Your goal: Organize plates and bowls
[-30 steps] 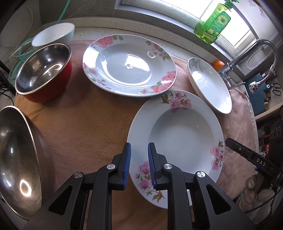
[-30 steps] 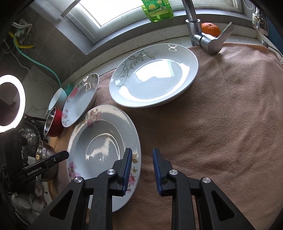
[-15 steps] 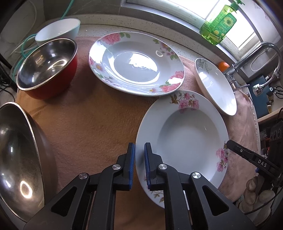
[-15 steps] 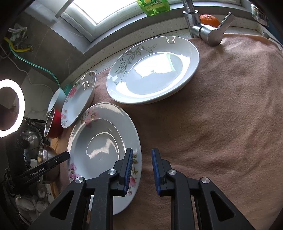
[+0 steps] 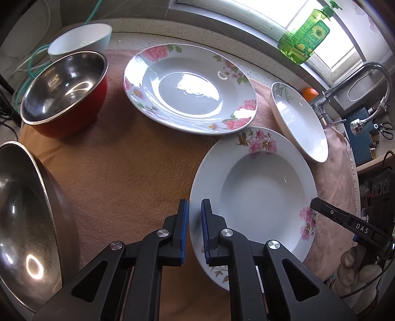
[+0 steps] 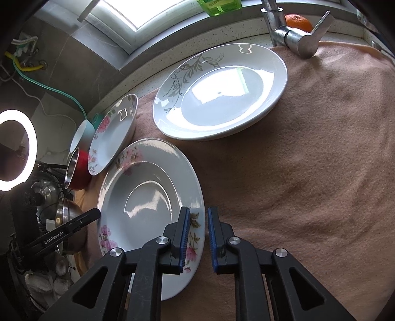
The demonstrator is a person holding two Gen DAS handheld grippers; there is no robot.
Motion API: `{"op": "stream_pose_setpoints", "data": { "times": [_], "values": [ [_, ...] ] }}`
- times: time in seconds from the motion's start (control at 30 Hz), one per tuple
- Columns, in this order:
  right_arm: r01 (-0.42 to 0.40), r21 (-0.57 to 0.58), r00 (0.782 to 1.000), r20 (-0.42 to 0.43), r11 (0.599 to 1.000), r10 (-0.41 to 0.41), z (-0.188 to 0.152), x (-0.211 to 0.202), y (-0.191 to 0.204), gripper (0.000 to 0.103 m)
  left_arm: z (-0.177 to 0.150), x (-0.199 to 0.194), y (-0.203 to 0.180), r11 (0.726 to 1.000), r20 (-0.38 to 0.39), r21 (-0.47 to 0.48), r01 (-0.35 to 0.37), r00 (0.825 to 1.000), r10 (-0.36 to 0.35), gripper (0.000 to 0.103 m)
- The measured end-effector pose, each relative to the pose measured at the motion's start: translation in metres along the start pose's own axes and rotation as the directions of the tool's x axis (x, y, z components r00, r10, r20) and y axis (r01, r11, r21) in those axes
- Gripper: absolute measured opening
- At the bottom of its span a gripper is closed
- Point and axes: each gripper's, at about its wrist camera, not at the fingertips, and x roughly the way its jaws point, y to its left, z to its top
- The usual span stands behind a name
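Observation:
A white deep plate with pink flowers point(image 5: 256, 192) point(image 6: 150, 195) lies on the tan cloth nearest me. My left gripper point(image 5: 195, 229) straddles its left rim, jaws a narrow gap apart around the edge. My right gripper point(image 6: 198, 237) straddles its right rim with a wider gap. A large rose-rimmed plate point(image 5: 190, 89) point(image 6: 113, 133) lies behind it. A white plate with a grey leaf pattern point(image 5: 298, 121) point(image 6: 219, 91) lies to the right. A red steel-lined bowl point(image 5: 64, 91) and a white bowl point(image 5: 79, 39) stand at the far left.
A large steel bowl point(image 5: 27, 219) sits at the near left edge. A faucet point(image 6: 293, 37), an orange point(image 6: 297, 21) and a green soap bottle point(image 5: 306, 37) stand along the window ledge. A ring light point(image 6: 14, 148) glows at the left.
My left gripper moved right onto the flowered plate's left rim, its jaws narrowing, then opening slightly. My right gripper eased left so the plate's right rim sits between its jaws.

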Motion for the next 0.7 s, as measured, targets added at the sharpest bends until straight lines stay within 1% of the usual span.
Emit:
{"op": "stream_pose_setpoints", "data": {
  "times": [0.2,0.7],
  "values": [
    [-0.014,0.016,1.000,-0.005,1.000,0.014,-0.0004,0.0013,-0.0008,0.012,-0.0001,-0.0002,0.0003,1.000,0.003,-0.001,0.000,1.000,0.000,0.009],
    [-0.006,0.026,1.000,-0.011,1.000,0.006,-0.0018,0.0007,0.0001,0.013,-0.0006,-0.0019,0.0030,1.000,0.000,-0.011,0.004,1.000,-0.004,0.009]
  ]
}}
